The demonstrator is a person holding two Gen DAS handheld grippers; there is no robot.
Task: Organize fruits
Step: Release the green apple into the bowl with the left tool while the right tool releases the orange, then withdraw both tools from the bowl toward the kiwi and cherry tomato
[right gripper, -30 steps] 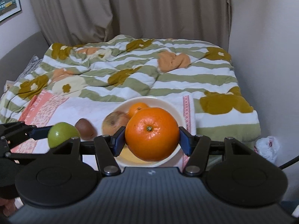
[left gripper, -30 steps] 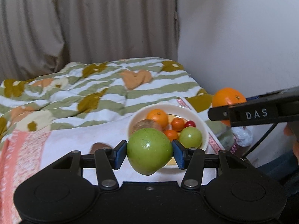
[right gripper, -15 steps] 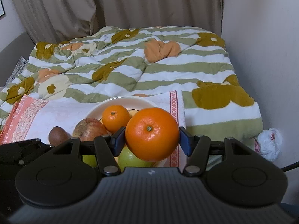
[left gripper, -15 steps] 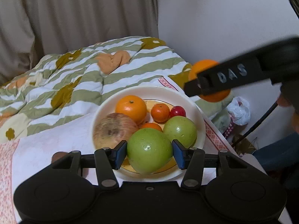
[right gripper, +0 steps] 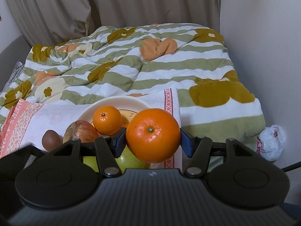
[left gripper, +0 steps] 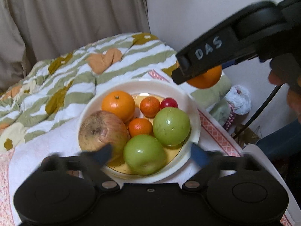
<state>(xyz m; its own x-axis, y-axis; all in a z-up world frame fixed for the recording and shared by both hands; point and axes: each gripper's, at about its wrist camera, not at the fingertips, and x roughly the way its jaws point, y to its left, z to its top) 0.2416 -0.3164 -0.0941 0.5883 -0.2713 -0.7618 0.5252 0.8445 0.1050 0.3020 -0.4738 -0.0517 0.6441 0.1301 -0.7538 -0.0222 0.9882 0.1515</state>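
The left gripper has its fingers spread wide, blurry, one on each side of a green apple. The apple lies in the white bowl right in front of it, not pinched. Past it in the bowl sit another green apple, a reddish apple, an orange, two small oranges and a red fruit. The right gripper pinches a big orange, held up over the bowl's near right edge. A brown fruit lies on the cloth, left of the bowl.

Black left gripper, blue jaws; right gripper lettered "DAS"
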